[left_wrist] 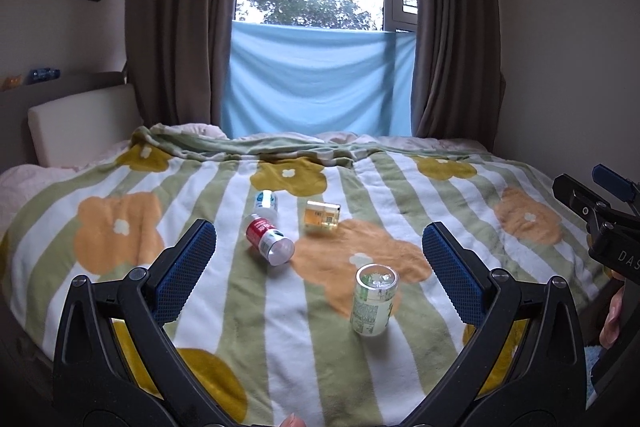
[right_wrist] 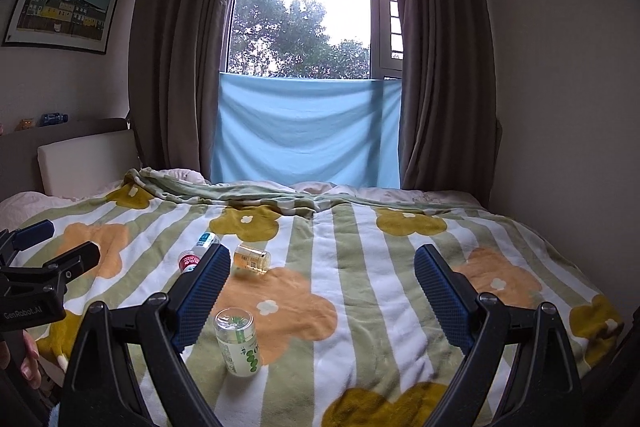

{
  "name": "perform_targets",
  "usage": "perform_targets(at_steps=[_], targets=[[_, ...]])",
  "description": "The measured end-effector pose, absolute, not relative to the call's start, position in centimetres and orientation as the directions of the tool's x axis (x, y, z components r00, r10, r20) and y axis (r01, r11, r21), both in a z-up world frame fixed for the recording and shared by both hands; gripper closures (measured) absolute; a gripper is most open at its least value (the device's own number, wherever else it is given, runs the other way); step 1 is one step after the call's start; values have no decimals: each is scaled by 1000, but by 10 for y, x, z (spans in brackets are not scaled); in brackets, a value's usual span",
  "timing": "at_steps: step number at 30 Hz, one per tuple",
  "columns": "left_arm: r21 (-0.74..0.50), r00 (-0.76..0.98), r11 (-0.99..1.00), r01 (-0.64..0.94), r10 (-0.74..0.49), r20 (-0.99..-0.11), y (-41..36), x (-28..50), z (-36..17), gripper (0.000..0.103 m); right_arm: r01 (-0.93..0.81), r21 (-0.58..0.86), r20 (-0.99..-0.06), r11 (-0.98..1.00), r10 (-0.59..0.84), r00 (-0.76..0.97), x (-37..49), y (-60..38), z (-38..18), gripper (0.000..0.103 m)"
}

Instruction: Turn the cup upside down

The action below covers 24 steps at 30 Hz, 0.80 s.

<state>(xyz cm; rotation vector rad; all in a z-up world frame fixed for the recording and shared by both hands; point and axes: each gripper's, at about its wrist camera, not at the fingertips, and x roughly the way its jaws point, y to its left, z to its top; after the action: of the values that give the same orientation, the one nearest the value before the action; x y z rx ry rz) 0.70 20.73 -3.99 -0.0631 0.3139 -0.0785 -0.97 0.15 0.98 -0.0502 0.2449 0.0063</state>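
Observation:
A clear cup with green print (left_wrist: 373,301) stands on end on the striped flower blanket (left_wrist: 120,187); it also shows in the right wrist view (right_wrist: 239,341). Which end is up I cannot tell. My left gripper (left_wrist: 320,267) is open and empty, with the cup just ahead between its blue fingers (left_wrist: 188,267). My right gripper (right_wrist: 320,291) is open and empty, and the cup sits beside its left finger (right_wrist: 204,291). The right gripper shows at the right edge of the left wrist view (left_wrist: 600,223), and the left gripper at the left edge of the right wrist view (right_wrist: 44,267).
Farther back a red-labelled cup (left_wrist: 268,237) lies on its side, with a blue-labelled one (left_wrist: 266,203) and an amber one (left_wrist: 322,215) behind it. A white headboard cushion (left_wrist: 80,123) is at the left. Curtains (left_wrist: 176,27) and a blue cloth (left_wrist: 320,83) hang behind the bed.

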Motion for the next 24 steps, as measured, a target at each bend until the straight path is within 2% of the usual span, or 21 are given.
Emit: perform_targets(at_steps=[24], targets=[[-58,949,996,72,-86,-302,196,9,-35,0,-7,-33,-251,999,-2,968,-12,0,5,11]])
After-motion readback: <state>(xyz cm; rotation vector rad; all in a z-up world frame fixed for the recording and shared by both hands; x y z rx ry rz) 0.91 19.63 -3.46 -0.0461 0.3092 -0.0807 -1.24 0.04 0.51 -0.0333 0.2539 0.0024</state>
